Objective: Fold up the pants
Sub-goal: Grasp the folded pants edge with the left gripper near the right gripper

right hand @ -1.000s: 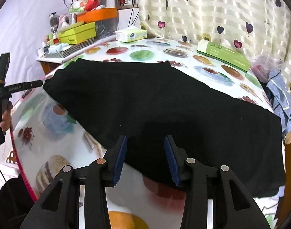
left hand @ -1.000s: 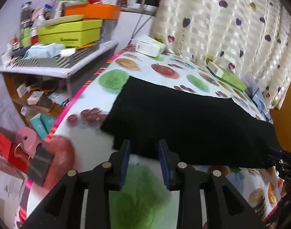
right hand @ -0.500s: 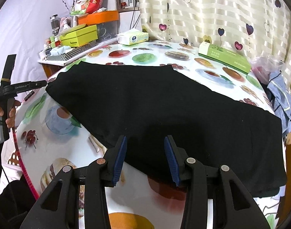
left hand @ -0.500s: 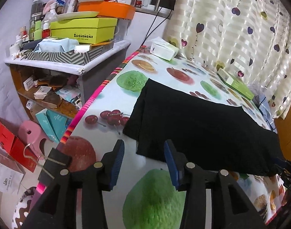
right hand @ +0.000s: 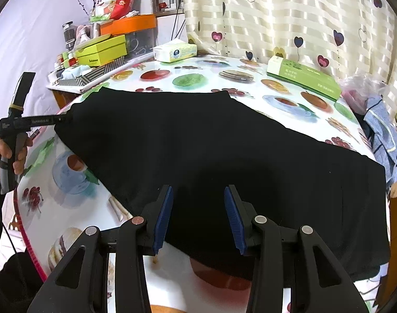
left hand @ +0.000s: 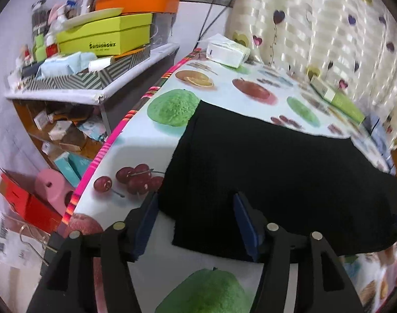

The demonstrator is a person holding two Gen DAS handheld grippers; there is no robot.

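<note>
The black pants (right hand: 214,151) lie flat across the worktop (right hand: 289,104), which wears a cloth printed with fruit and cups; in the right wrist view the garment runs from about nine o'clock to four o'clock, filling the middle of the picture; in the left wrist view its near corner (left hand: 188,237) sits at six o'clock, just ahead of the fingers.

The left tool (left hand: 195,224) has its jaws opening; the corner of the pants lies between the blue pads, and the pads do not press on it; the same tool shows at nine o'clock in the right wrist view (right hand: 65,117), held by a hand (right hand: 0,154), its tip at the far left edge of the fabric.

The right tool (right hand: 198,214) stands with its jaws apart over the near edge of the pants at six o'clock; the pads are clear of the cloth, gripping nothing.

A tissue pack (right hand: 175,50) sits at twelve o'clock on the worktop; a long green box (right hand: 302,80) lies at two o'clock; a blue striped garment (right hand: 383,140) hangs at three o'clock over the worktop's edge; a cluttered shelf (left hand: 94,91) with a yellow-green box (left hand: 107,36) and an orange box (left hand: 138,1) stands at ten o'clock in the left wrist view; a heart-print curtain (right hand: 289,13) hangs behind.
</note>
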